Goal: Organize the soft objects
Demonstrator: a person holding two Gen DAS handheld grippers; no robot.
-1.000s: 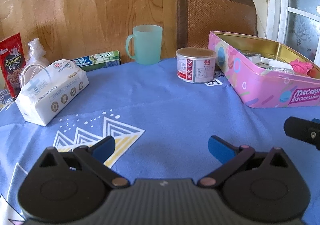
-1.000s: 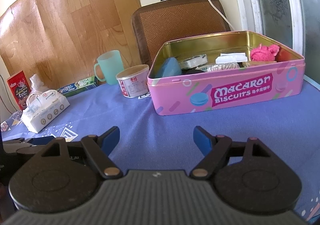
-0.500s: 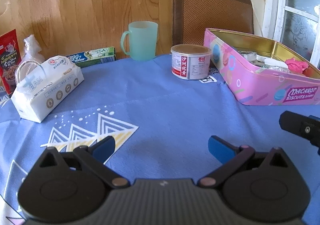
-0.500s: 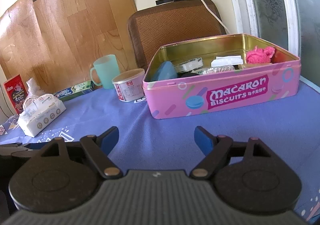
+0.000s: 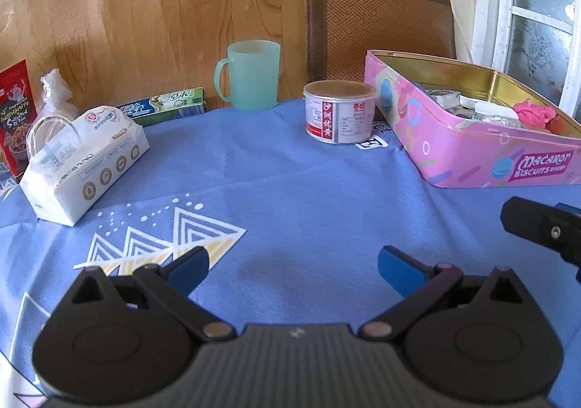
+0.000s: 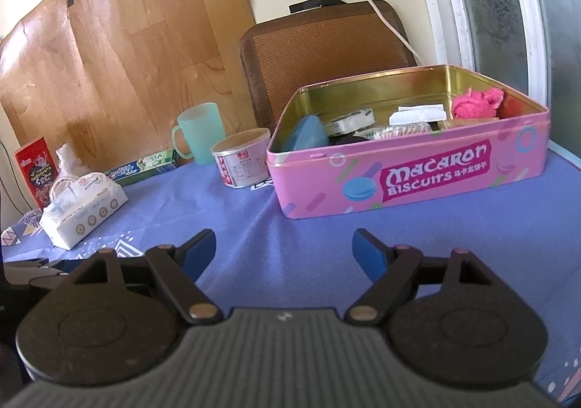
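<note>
While both claws hung empty over the blue tabletop (image 5: 308, 183), the only soft thing outside the tin was the white tissue pack (image 5: 85, 157), lying at the far left of the cloth. The left claw (image 5: 292, 264) had its blue fingers spread wide, nothing between them, and the pack sat ahead and well to its left, well apart. The pack's long axis ran diagonally, near end toward the left edge of the tabletop, far end angling up toward the toothpaste box (image 5: 165, 106) just behind it. The right claw (image 6: 285, 250) was also wide and empty, and faced the pink biscuit tin (image 6: 410, 183), which stood ahead and a bit right of it. In the right wrist view the pack (image 6: 83, 210) showed far off to the left, past the left tool, so the left claw was judged the nearer one for the pick. The tin was open, with a pink fuzzy cloth (image 6: 477, 103) in its far right corner among a blue pouch and some packets. The likely next move was for the left claw to swing left and turn so its fingers crossed the pack's short side. A red snack packet (image 5: 14, 121) and a knotted plastic bag (image 5: 54, 92) stood just beside the pack's far-left side, so clipping them looked like the risk. The can (image 5: 339, 112) and green mug (image 5: 250, 76) stood between pack and tin along the back, on the carry route if it ran low.
</note>
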